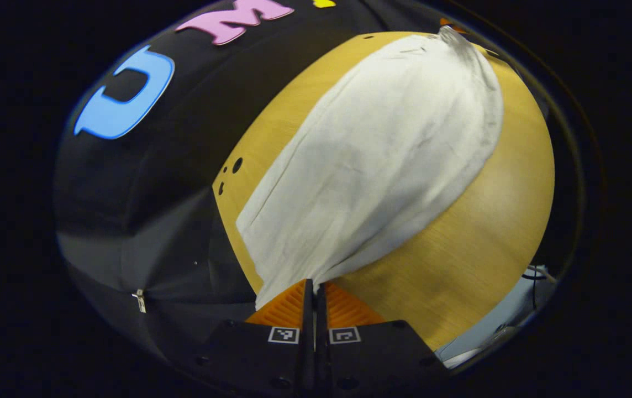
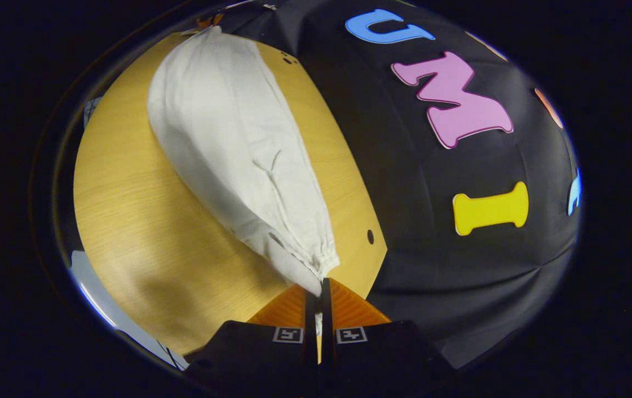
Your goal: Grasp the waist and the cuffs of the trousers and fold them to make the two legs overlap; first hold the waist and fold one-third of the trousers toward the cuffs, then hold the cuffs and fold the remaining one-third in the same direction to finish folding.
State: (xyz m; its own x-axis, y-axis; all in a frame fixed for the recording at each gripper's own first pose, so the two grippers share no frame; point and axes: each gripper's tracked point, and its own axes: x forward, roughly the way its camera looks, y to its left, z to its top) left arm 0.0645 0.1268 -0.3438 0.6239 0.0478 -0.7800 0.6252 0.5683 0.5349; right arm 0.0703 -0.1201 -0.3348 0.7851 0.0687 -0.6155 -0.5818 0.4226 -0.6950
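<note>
White trousers (image 1: 382,149) stretch lengthwise over a round-looking wooden table (image 1: 487,232). In the left gripper view my left gripper (image 1: 314,284) is shut on the wide, straight cuff end of the cloth. At the far end a bit of the other gripper (image 1: 448,23) shows by the narrow gathered end. In the right gripper view the trousers (image 2: 238,143) run away from my right gripper (image 2: 320,283), which is shut on the gathered waistband. The cloth looks pulled fairly taut between both ends, with shallow creases along it.
The table (image 2: 139,221) has small holes near its back edge (image 1: 237,165) (image 2: 370,236). The black booth wall stands close behind that edge. Pale floor (image 1: 509,315) shows past the table's front edge.
</note>
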